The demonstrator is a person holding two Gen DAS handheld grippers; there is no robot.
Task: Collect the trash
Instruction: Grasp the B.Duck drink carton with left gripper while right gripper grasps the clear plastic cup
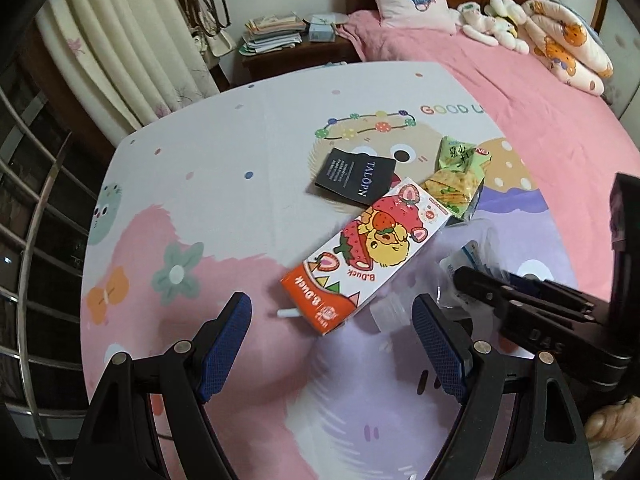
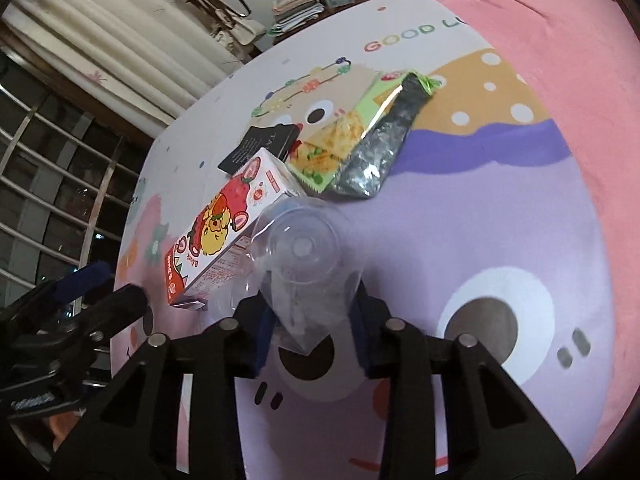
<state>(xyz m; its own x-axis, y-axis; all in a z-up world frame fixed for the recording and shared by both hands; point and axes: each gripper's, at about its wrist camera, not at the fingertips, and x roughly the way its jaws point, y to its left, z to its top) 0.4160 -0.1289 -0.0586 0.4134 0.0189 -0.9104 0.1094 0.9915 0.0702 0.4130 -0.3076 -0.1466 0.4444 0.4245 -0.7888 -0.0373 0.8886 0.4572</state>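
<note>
while the right gripper (image 2: 310, 320) pinches a clear plastic bottle (image 2: 300, 264) above the cartoon-print mat (image 2: 480, 220), the left gripper (image 1: 332, 320) hovers with jaws spread before a b.duck carton (image 1: 360, 256), beside a black card (image 1: 354, 176) and green snack wrapper (image 1: 456, 180).

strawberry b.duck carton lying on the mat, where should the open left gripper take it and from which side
Grip the white-and-orange B.Duck carton across its narrow width near the orange end, which points at the left gripper. It lies flat and long, so come from above that near end, probably clear of the clear plastic bottle the right gripper holds.
</note>
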